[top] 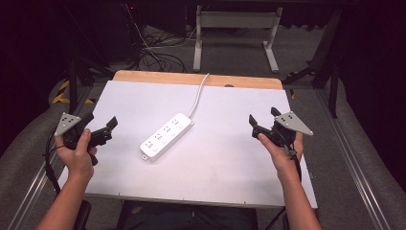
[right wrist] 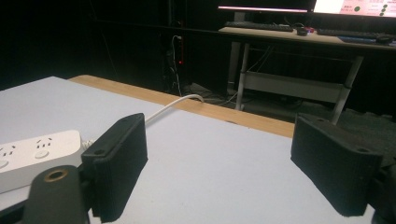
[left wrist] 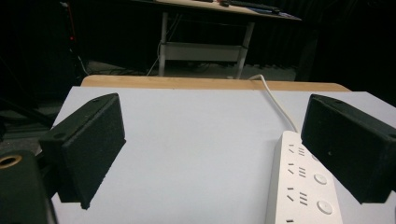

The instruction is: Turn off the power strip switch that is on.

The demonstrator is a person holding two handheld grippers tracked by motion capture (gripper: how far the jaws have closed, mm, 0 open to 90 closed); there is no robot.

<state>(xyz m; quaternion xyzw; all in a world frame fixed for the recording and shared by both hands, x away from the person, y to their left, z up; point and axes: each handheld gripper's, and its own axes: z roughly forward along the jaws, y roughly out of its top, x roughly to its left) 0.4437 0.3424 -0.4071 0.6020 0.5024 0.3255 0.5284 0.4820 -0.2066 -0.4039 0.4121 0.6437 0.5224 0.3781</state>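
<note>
Trouble, as I am judging it, is waiting in the cord. I am holding the left gripper [top: 101, 128] at the left middle of the high view and the right gripper [top: 263, 122] at the right middle, both sets of black fingers spread wide and gripping nothing. The white rectangular plastic power strip [top: 167, 136] is lying diagonally at the centre of the white worktop [top: 225, 163], well apart from both grippers. Its white cord [top: 198, 96] is running toward the top of the frame and over the wooden far edge [top: 158, 77]. If I am lifting or dragging the strip, that cord could be pulling taut and jerking it out of my fingers. The smooth casing is also likely slipping under a shallow pinch.
</note>
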